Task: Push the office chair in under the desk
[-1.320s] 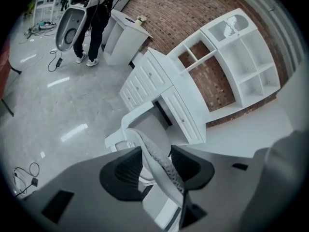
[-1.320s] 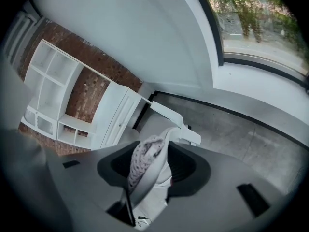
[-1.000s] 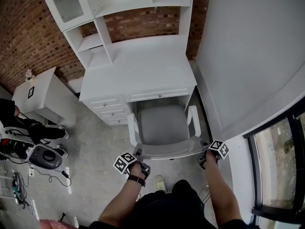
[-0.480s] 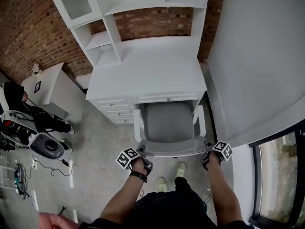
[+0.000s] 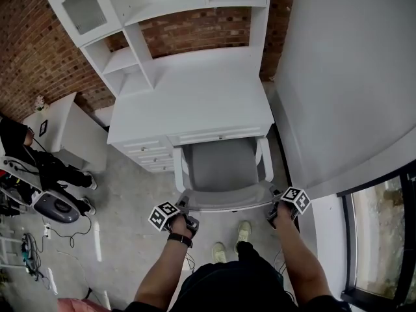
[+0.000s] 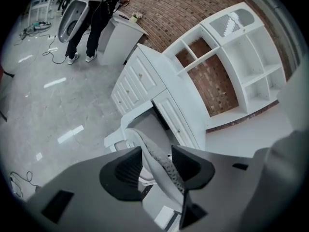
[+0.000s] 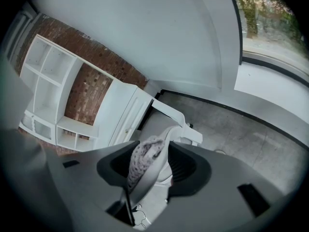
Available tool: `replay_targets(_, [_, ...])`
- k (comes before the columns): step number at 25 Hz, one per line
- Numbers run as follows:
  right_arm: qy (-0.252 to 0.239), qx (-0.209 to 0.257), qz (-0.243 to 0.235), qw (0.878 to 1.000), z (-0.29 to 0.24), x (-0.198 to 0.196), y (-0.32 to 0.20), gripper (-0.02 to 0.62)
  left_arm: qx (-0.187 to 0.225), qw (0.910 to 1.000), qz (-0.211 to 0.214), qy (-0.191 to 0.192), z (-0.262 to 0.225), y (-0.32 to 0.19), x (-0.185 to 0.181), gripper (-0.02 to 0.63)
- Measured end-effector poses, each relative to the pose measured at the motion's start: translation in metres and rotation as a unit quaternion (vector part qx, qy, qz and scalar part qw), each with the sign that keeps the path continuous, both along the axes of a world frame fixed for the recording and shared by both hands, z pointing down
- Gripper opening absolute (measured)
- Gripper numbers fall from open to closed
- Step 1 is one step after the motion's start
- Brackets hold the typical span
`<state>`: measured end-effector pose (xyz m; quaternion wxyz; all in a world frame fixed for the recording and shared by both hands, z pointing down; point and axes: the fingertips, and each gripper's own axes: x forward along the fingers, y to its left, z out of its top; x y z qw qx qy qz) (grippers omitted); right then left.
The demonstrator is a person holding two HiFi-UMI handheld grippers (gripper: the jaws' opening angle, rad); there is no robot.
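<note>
The grey office chair (image 5: 218,169) with white armrests stands at the white desk (image 5: 195,99), the front of its seat under the desk's edge. Both grippers hold the top of its backrest (image 5: 227,198) from behind. My left gripper (image 5: 182,210) is shut on the backrest's left end, and the mesh edge (image 6: 145,146) runs between the pads of the left gripper (image 6: 157,166). My right gripper (image 5: 277,208) is shut on the right end, where the curved backrest rim (image 7: 145,153) fills the gap of the right gripper (image 7: 152,167).
A white hutch (image 5: 130,18) with shelves rises behind the desk against a brick wall. Drawers (image 5: 146,155) sit left of the kneehole. A white wall (image 5: 351,77) is close on the right. At left are a small white cabinet (image 5: 62,132), a person (image 5: 32,164), a grey machine (image 5: 55,207) and floor cables (image 5: 29,252).
The chair has rolled toward the desk, and its seat now reaches further under the desk's edge. Both grippers have moved along with the backrest, still closed on it.
</note>
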<state>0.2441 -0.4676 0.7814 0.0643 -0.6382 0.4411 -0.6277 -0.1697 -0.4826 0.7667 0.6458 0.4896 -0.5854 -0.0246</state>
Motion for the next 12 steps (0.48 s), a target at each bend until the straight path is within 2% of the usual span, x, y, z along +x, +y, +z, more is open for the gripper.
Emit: replay_targets(12, [-0.002, 0.009, -0.011, 1.000, 0.0002, 0.0031, -0.0093, 0.184, 0.005, 1.0000, 0.005, 0.000, 0.0010, -0.0077, 0.0064, 0.192])
